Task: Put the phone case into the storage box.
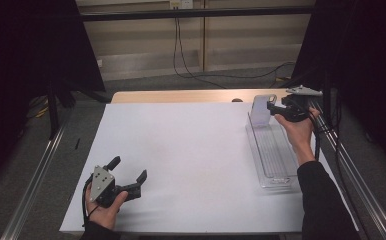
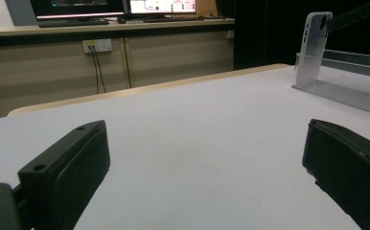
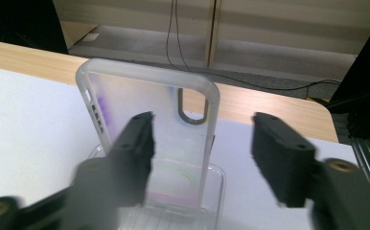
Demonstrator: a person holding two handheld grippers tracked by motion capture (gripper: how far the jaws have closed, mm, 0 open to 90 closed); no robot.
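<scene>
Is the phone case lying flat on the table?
No, the phone case stands upright at the far end of the clear tray.

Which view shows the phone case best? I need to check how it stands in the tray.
The right gripper view: the translucent phone case stands upright at the clear tray's end, camera cutout visible. The high view shows it small and pale; the left gripper view shows it side-on, far off.

Translucent phone case (image 3: 147,139) upright in clear tray (image 1: 273,152)
</scene>
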